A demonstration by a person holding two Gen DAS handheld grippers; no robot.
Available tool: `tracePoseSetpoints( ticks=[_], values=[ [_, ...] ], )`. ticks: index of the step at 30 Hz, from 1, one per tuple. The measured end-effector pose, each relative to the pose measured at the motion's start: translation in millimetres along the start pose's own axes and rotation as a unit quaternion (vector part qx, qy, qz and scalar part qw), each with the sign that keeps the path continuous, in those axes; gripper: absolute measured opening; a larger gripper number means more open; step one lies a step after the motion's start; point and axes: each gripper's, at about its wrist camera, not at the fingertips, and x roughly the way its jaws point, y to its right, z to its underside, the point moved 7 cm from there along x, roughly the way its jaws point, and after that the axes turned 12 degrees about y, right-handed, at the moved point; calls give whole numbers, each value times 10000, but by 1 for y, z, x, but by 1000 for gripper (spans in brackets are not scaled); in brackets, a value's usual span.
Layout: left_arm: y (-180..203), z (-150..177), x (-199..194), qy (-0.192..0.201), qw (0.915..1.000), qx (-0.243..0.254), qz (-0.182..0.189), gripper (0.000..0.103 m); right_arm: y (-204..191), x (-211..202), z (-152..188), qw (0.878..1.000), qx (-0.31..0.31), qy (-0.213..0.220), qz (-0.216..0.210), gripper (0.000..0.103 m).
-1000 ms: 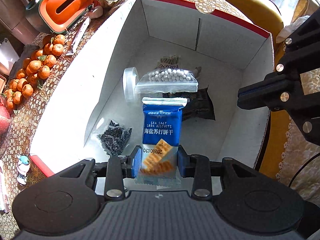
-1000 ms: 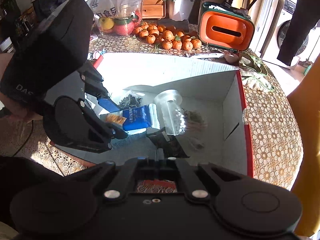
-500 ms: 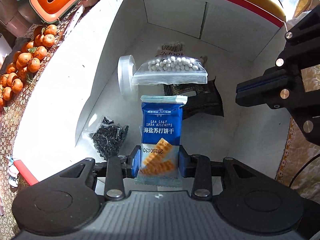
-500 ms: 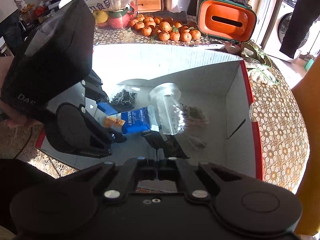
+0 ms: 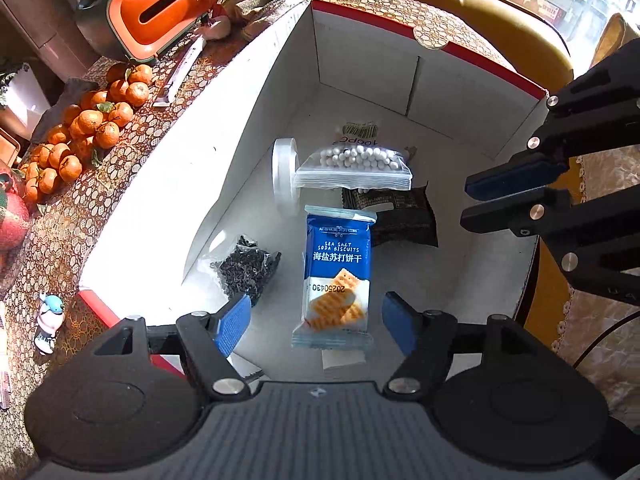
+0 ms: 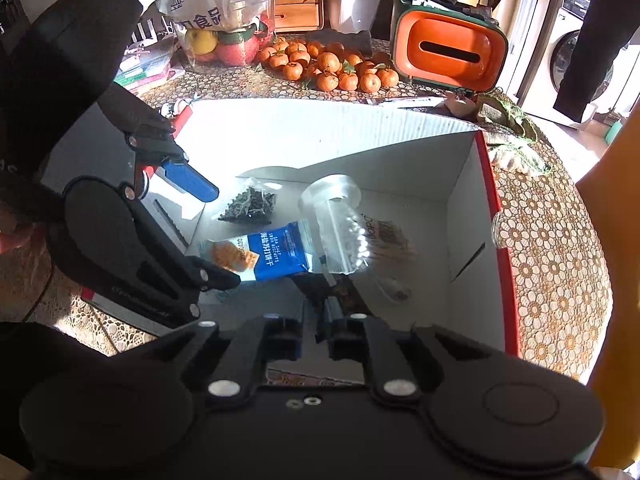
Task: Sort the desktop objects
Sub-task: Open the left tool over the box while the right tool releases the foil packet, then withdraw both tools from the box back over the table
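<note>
Left jaws: I see my left gripper (image 5: 316, 322) spread wide, blue ribbed pads clear on either side of the biscuit packet (image 5: 338, 276); nothing held.
Right jaws: my right gripper (image 6: 314, 344) has its pads drawn nearly together, with no object between them that I can see.
Biscuit packet: it sits inside the cardboard box (image 5: 248, 128), toward the near wall, lengthwise toward the far wall; whether it lies flat on the floor I cannot tell.
Handling: I judge it light, with a slick crinkly film and brittle crackers inside; I would pinch it lightly across the short width near a sealed end.
Neighbours: a clear zip bag of white beads (image 5: 356, 166) beyond it, a dark foil sachet (image 5: 400, 216) toward the right wall, a small bag of dark dried bits (image 5: 246, 270) toward the left wall, a translucent tape roll (image 5: 285, 174) on edge.
Box: white corrugated inside, red rim.
</note>
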Motion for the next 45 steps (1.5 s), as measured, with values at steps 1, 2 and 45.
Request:
tracePoseSetpoints(
  ticks=[1, 2, 45],
  values=[
    [0, 1, -4, 22, 10000, -10, -10, 72, -1, -2, -1, 10000, 5, 16, -2, 14],
    [-1, 2, -8, 55, 10000, -31, -29, 72, -1, -4, -2, 10000, 3, 27, -2, 14],
    [-62, 190, -198, 945, 9738, -1915, -786, 86, -119, -38, -17, 9989, -165, 423, -73, 73]
  ],
)
